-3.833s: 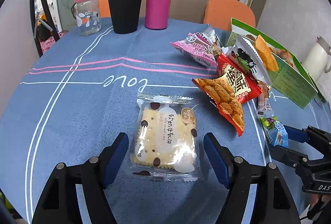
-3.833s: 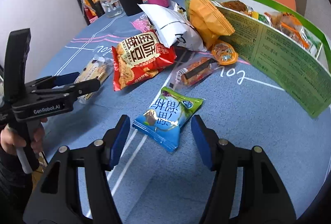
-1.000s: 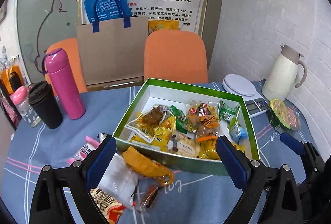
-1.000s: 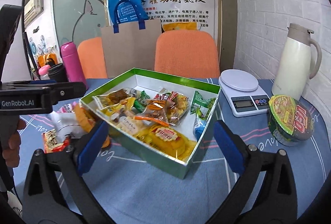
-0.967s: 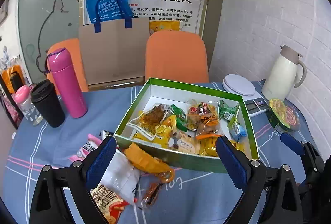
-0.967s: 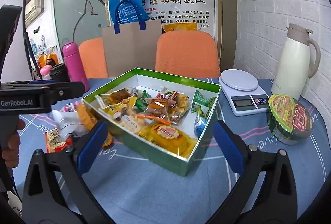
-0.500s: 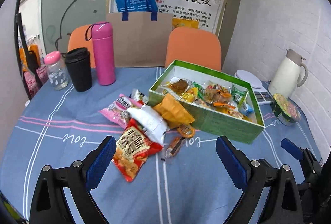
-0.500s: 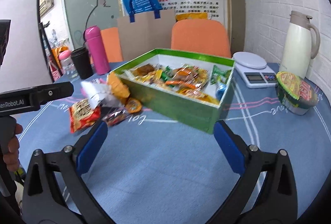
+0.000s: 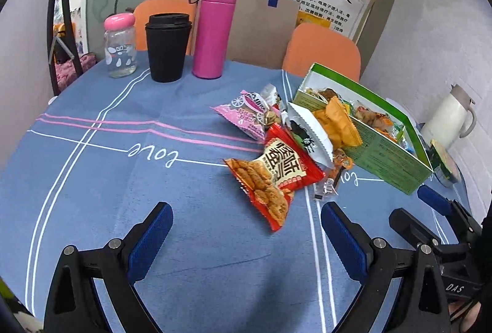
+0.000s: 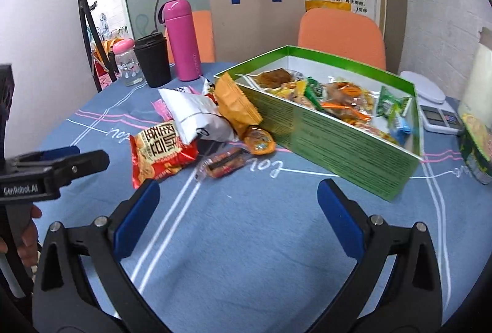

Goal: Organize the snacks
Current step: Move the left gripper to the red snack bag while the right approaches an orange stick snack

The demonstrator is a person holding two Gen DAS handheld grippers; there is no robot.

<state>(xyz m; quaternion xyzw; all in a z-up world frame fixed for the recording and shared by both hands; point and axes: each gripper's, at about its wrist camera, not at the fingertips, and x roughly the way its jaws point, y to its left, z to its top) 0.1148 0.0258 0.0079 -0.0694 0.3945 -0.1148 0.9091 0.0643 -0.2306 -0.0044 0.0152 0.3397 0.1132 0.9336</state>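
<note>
Two hand-held grippers hover over a blue-clothed desk (image 9: 92, 179). The left hand-held gripper (image 9: 244, 233), at the bottom of its frame, has its blue-padded jaws spread wide and empty. The right hand-held gripper (image 10: 238, 217) is likewise spread and holds nothing. Loose snacks sit at centre frame: a red snack bag (image 9: 273, 176), a white packet (image 9: 310, 133), a pink packet (image 9: 246, 114) and an orange packet (image 9: 338, 123), the last leaning against a green box (image 10: 338, 142) filled with snacks at right. A pink bottle (image 9: 213, 31) and black cup (image 9: 167, 48) stand at upper left.
</note>
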